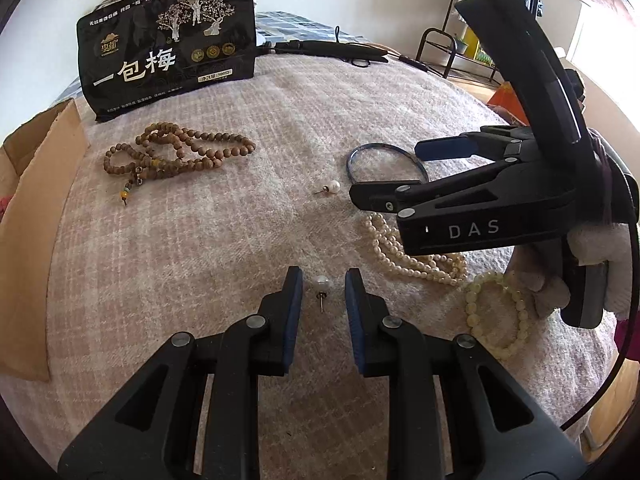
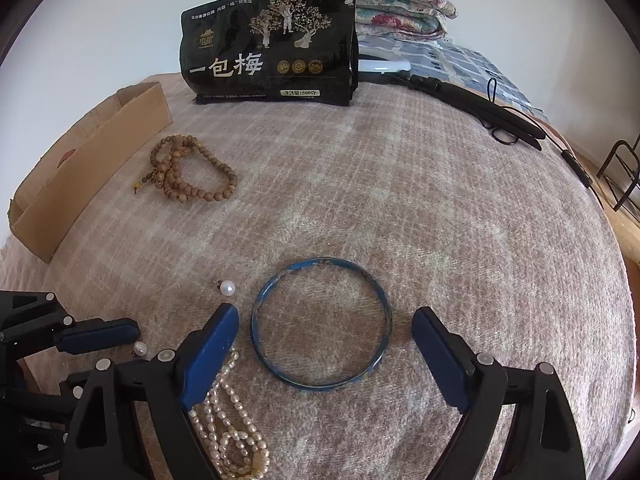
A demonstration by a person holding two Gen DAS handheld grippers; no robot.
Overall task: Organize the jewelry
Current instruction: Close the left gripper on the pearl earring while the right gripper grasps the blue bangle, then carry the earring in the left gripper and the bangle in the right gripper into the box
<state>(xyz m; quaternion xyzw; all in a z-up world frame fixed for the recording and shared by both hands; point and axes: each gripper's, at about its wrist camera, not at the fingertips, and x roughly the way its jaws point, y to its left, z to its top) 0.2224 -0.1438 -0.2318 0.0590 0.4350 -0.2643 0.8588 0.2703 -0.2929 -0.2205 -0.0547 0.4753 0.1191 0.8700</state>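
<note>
Surface: a pinkish woven blanket (image 1: 248, 240) spread over a bed, pale wall behind, with a black snack pouch (image 1: 168, 44) standing at the far edge; places below are given relative to this pouch.
Left gripper (image 1: 324, 282): jaws part-open and holding nothing; a pearl stud earring (image 1: 322, 283) lies on the blanket between the pads, well in front of the pouch, its post pointing back toward the camera.
Right gripper (image 2: 324, 330): jaws wide open and empty, straddling a blue bangle (image 2: 322, 324) that lies flat, in front of the pouch and to its right.
Other jewelry: wooden bead strand (image 1: 176, 154) just in front of the pouch; second pearl stud (image 1: 332, 187) between pouch and bangle; pearl necklace (image 1: 412, 256) and pale bead bracelet (image 1: 500, 312) farthest from the pouch, to its right.
Step in hand (judged): the left gripper is lined up to pinch the near earring.
Doing it well: close the pads on the round pearl, not the thin post; keep the tips low against the blanket so the pearl does not roll out; close slowly.
Destination (judged): probably the cardboard box (image 2: 96, 160) left of the pouch.
Left view only: the post of the near earring, the bead bracelet, the right gripper's body.
Right view only: the bangle's whole ring, the box's full flap, folded quilts (image 2: 400, 4) behind the pouch.
</note>
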